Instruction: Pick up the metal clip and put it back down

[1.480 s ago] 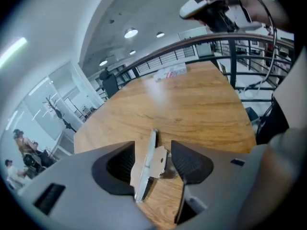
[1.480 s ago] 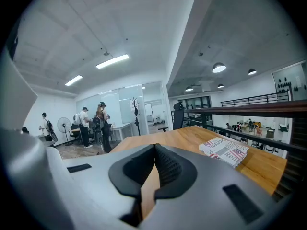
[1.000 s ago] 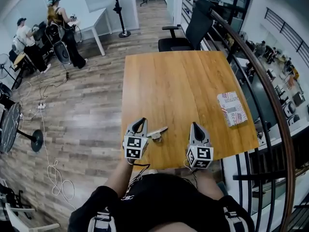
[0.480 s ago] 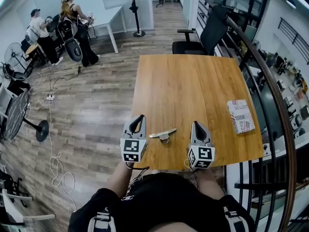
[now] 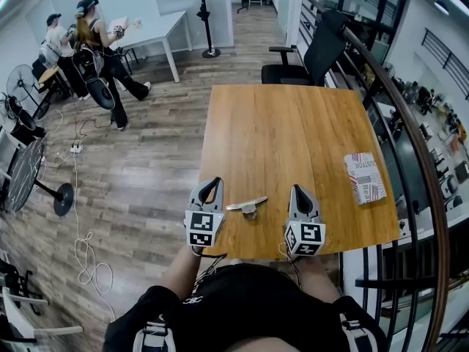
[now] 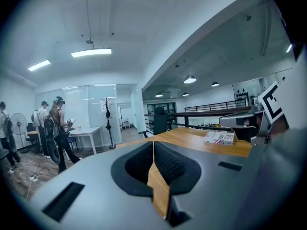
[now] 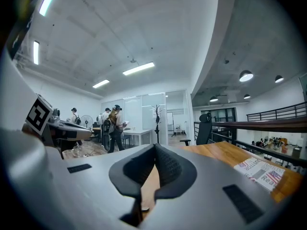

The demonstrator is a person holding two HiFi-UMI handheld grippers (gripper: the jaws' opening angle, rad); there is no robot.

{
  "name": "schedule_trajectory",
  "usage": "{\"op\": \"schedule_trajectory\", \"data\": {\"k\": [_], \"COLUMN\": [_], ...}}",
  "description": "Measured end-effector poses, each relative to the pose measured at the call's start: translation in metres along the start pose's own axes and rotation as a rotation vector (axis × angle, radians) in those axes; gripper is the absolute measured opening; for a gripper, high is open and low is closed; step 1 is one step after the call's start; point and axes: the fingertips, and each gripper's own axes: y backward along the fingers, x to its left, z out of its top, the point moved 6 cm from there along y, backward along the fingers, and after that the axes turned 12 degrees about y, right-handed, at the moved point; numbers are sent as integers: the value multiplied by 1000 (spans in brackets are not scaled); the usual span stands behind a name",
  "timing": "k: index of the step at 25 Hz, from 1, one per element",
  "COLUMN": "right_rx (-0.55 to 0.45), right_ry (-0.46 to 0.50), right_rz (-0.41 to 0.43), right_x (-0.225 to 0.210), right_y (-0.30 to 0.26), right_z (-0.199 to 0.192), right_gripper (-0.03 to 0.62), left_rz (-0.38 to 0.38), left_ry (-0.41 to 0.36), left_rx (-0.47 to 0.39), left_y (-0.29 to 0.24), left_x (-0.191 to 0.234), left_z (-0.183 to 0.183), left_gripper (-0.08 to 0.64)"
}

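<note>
One metal clip (image 5: 246,204) lies on the table (image 5: 293,145), near its front edge.

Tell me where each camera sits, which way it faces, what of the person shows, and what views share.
Head view: on the head, looking steeply down at the table; shows the torso, left gripper and right gripper, clip between them.
Left gripper view: on the left gripper, looking along its shut jaws across the table; right gripper at the right edge.
Right gripper view: on the right gripper, looking along its shut jaws the same way; left gripper at the left edge.
Shared: the packet shows in all three.
</note>
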Motion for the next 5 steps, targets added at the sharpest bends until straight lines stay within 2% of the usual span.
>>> {"op": "schedule_trajectory", "data": {"k": [5], "right_rx": [0], "right_ry": [-5], "right_rz": [-3], "right_x": [1], "right_y": [3], "right_z": [2], "right_gripper": [15], "left_rz": [0], "left_ry": [4], "left_rx": [0], "left_y": [3], "left_x": [0], "left_z": [0], "left_gripper": [23]}}
